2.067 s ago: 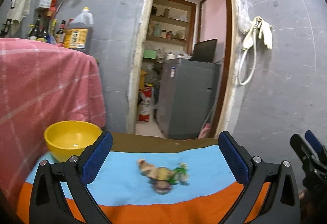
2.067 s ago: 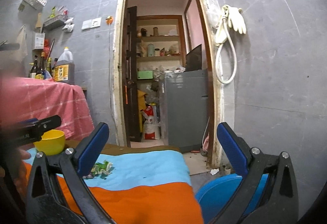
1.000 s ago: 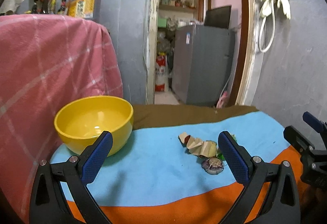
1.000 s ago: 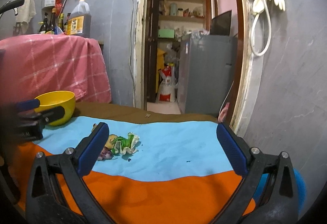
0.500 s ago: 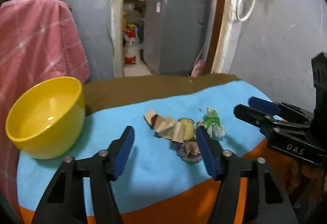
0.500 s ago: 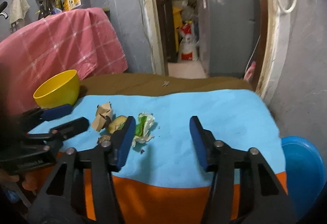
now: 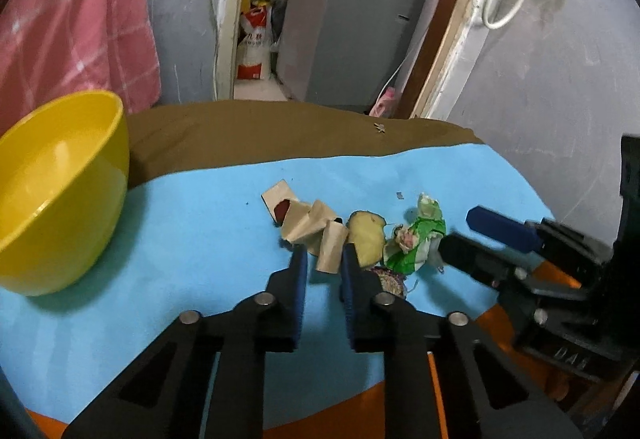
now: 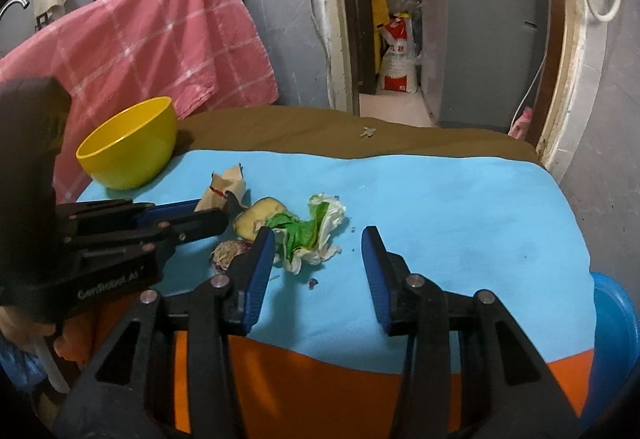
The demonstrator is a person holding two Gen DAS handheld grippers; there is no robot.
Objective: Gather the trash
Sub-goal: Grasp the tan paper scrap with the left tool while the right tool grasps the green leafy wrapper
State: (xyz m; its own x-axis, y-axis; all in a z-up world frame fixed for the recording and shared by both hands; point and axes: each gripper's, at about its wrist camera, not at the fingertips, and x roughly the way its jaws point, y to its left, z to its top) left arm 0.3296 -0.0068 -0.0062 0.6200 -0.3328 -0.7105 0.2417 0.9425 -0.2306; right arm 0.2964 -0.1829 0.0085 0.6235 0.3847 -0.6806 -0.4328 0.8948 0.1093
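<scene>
A small heap of trash lies on the blue cloth (image 7: 192,239): crumpled brown paper (image 7: 308,225), a yellowish peel (image 7: 366,235), a green and white leafy wrapper (image 7: 420,239) and a purplish scrap (image 7: 390,279). My left gripper (image 7: 323,259) has its jaws narrowed around the near end of the brown paper, pads close to it. My right gripper (image 8: 320,239) is open, its left finger beside the green leafy trash (image 8: 316,227), which sits between the jaws. The brown paper (image 8: 224,191) and peel (image 8: 260,219) also show in the right wrist view.
A yellow bowl (image 7: 56,191) stands left on the cloth, seen also in the right wrist view (image 8: 128,143). A pink checked cloth (image 8: 152,39) hangs behind it. A blue bin (image 8: 616,339) sits low right of the table. An open doorway and grey cabinet (image 7: 348,27) lie beyond.
Both grippers have dropped down and forward to the trash heap. The left jaws have narrowed from wide open onto the brown paper; the right jaws have narrowed partly around the green trash.
</scene>
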